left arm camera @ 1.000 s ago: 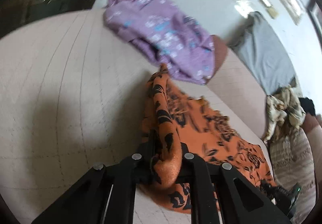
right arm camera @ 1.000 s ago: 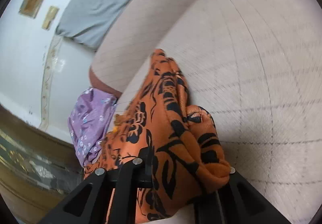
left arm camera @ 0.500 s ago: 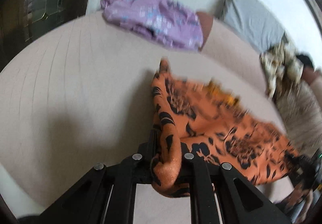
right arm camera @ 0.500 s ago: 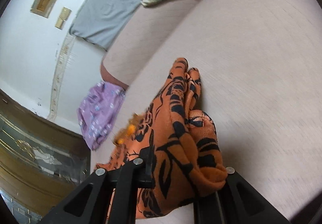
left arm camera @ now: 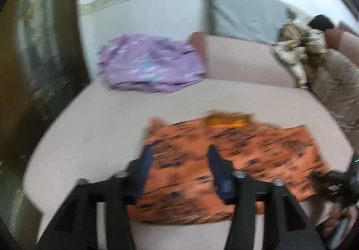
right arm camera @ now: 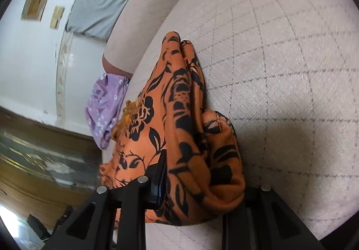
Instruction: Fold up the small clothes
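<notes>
An orange garment with black flowers (left arm camera: pixel 235 160) lies spread on the pale pink bed (left arm camera: pixel 94 128). My left gripper (left arm camera: pixel 179 160) is open above its near left part, jaws apart, holding nothing; the view is blurred. My right gripper (right arm camera: pixel 197 173) is shut on a bunched edge of the same orange garment (right arm camera: pixel 179 128), with cloth piled over the right finger. The right gripper shows at the lower right edge of the left wrist view (left arm camera: pixel 336 187).
A purple flowered garment (left arm camera: pixel 150 63) lies at the far end of the bed by the white wall. A grey cushion (left arm camera: pixel 246 16) and a beige patterned cloth (left arm camera: pixel 298 52) lie at the back right. A dark wooden door (left arm camera: pixel 33 48) stands at the left.
My left gripper has let go of the orange garment, opened and pulled back above it. The garment now lies spread flat. My right gripper still holds its bunched edge.
</notes>
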`<state>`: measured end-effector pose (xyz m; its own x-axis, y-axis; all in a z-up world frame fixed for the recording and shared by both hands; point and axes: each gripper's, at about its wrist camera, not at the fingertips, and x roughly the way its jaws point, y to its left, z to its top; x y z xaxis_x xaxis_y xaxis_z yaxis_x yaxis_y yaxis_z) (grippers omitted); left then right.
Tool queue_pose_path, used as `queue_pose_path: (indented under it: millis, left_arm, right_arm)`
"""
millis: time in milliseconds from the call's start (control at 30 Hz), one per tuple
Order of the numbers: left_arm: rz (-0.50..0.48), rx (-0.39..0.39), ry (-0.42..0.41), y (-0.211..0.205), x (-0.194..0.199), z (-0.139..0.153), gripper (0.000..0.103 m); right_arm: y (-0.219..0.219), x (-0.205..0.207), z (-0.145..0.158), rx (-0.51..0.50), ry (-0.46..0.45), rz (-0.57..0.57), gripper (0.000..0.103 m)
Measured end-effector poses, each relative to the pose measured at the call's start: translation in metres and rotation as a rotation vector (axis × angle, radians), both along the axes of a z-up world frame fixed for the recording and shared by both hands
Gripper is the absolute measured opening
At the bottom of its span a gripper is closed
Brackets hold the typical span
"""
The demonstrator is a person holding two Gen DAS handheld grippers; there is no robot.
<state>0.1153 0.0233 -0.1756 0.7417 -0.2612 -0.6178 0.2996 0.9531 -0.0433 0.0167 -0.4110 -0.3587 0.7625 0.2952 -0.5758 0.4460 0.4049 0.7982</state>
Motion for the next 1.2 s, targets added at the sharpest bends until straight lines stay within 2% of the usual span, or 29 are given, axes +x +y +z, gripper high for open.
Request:
queue_pose_path:
  millis: [133,233,367,400,433,467,533,567,633,700,767,867,933,967,1000,1033,1067,1133,1200]
  left_arm:
    - [-0.125,-0.046,0.105,-0.074,0.029,-0.02,0.058]
    - [-0.144,-0.03,0.223,-0.122,0.062,-0.058,0.058]
    - [-0.091,0.034,0.417,-0.161,0.103,-0.129,0.058]
    - [-0.092,0.051,0.42,-0.165,0.106,-0.138,0.063]
    - [-0.1,0.064,0.382,-0.168,0.106,-0.141,0.065]
    - [-0.118,0.111,0.317,-0.176,0.101,-0.14,0.068]
    - [-0.134,0.156,0.327,-0.182,0.099,-0.137,0.068]
    - [-0.14,0.144,0.345,-0.18,0.098,-0.135,0.068]
    - [-0.15,0.044,0.398,-0.158,0.094,-0.119,0.067]
    - [-0.143,-0.007,0.365,-0.13,0.086,-0.102,0.068]
    - [-0.096,0.0,0.321,-0.09,0.077,-0.089,0.068]
    - [-0.012,0.031,0.294,-0.033,0.062,-0.091,0.068]
    - [0.047,0.064,0.305,-0.006,0.057,-0.102,0.068]
    - [0.104,0.087,0.34,0.014,0.054,-0.116,0.068]
    - [0.119,0.096,0.369,0.022,0.053,-0.123,0.068]
    - [0.112,0.103,0.405,0.028,0.055,-0.135,0.068]
    - [0.084,0.121,0.356,0.028,0.052,-0.138,0.07]
    - [0.061,0.162,0.332,0.023,0.05,-0.134,0.07]
    - [0.06,0.094,0.335,0.028,0.053,-0.121,0.07]
  right_arm:
    - [-0.006,-0.002,-0.003,0.075,-0.014,-0.017,0.032]
    - [-0.014,-0.006,-0.01,0.144,-0.027,-0.028,0.032]
    - [-0.016,-0.006,-0.014,0.194,-0.039,-0.032,0.032]
    - [-0.017,-0.006,-0.014,0.19,-0.038,-0.031,0.032]
    - [-0.016,-0.006,-0.014,0.179,-0.035,-0.027,0.032]
    - [-0.015,-0.006,-0.013,0.169,-0.032,-0.021,0.032]
    - [-0.013,-0.006,-0.012,0.153,-0.033,-0.02,0.032]
    - [-0.013,-0.007,-0.012,0.152,-0.034,-0.024,0.032]
    - [-0.011,-0.006,-0.012,0.148,-0.036,-0.035,0.032]
    - [-0.008,-0.006,-0.01,0.136,-0.036,-0.047,0.032]
    - [-0.005,-0.005,-0.007,0.117,-0.036,-0.056,0.032]
    - [-0.001,-0.004,-0.005,0.094,-0.047,-0.06,0.031]
    - [0.003,-0.001,0.001,0.051,-0.053,-0.054,0.03]
    - [0.007,0.002,0.006,0.008,-0.046,-0.046,0.024]
    - [0.011,0.004,0.009,-0.023,-0.037,-0.039,0.019]
    - [0.015,0.008,0.014,-0.06,-0.023,-0.031,0.017]
    - [0.02,0.01,0.022,-0.102,-0.012,-0.031,0.016]
    - [0.027,0.015,0.04,-0.162,-0.018,-0.027,0.015]
    - [0.037,0.023,0.07,-0.244,-0.039,-0.008,0.015]
